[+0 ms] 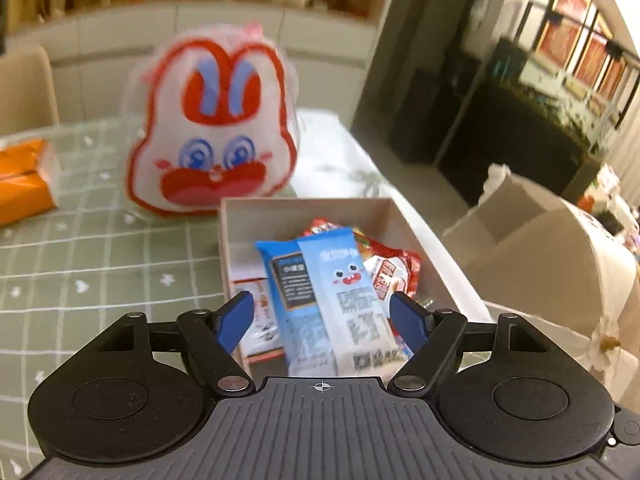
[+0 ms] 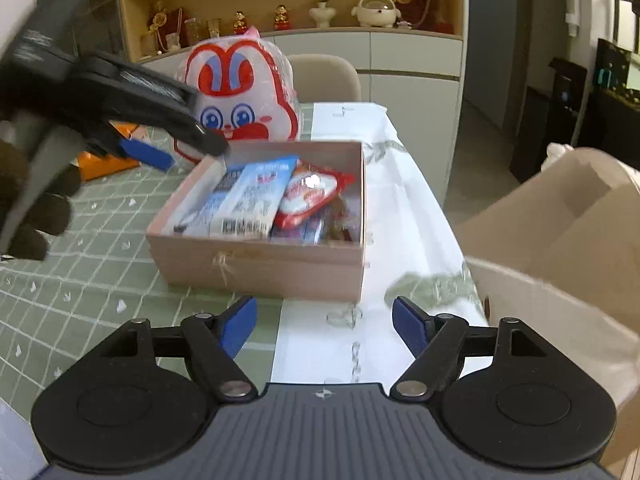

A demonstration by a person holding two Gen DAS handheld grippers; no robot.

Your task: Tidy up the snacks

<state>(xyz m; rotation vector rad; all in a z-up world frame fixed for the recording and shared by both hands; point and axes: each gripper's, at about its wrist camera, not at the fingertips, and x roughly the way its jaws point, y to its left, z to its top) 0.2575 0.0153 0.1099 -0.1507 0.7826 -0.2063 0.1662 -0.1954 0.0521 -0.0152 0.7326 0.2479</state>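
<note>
I am hovering both spread, empty tongs (image 1: 322,316) (image 2: 324,322) near the pink cardboard box (image 2: 260,264), risking snagging the blue snack packet (image 1: 320,292).

Left hand-held gripper (image 1: 322,312) and right hand-held gripper (image 2: 325,318), jaws apart, empty

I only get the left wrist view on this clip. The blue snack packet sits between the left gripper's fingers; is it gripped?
Observer: No. The right wrist view shows the left gripper above the box's far corner, clear of the blue packet, which lies inside.
Operator: And the right gripper?
Observer: The right gripper is open and empty, over the tablecloth in front of the box.
Operator: Anything on the box's front?
Observer: A small twine bow on its front wall.
</note>
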